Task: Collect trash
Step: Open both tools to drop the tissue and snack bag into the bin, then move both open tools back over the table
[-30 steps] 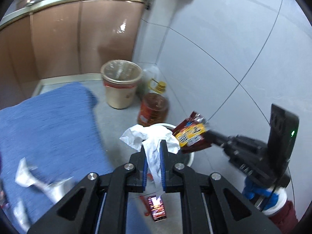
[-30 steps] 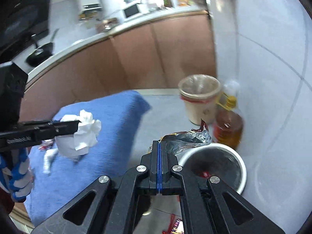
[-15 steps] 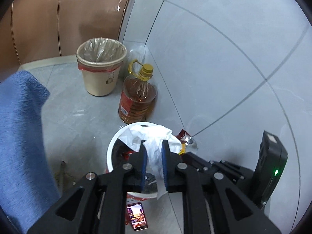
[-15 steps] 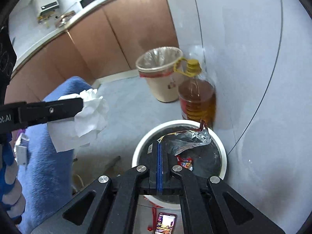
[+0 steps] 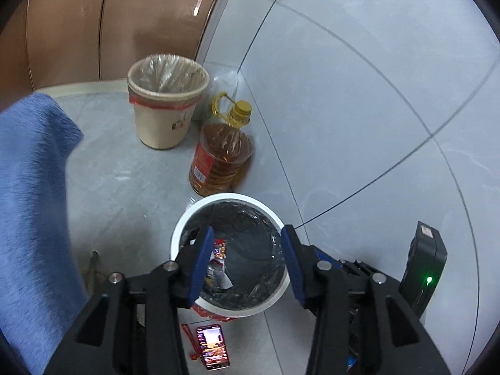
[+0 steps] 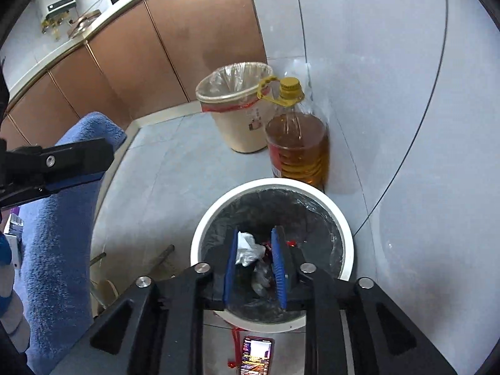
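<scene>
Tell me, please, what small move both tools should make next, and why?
Probably lift both away from the white bin. The left tool and right tool hang open and empty above it, and the crumpled tissue lies inside.

Glossy wall tiles (image 5: 359,100); fuzzy blue cloth (image 5: 31,206).

Both fisheye views were evenly lit and fairly bright, bending straight lines toward dark, vignetted corners. Soft glare spotted the brown cabinets (image 5: 125,25) at upper left and washed the tiled wall (image 6: 390,78) at right. The blue cloth (image 5: 31,187) at left was smeared by blur; shadows stayed faint.
</scene>
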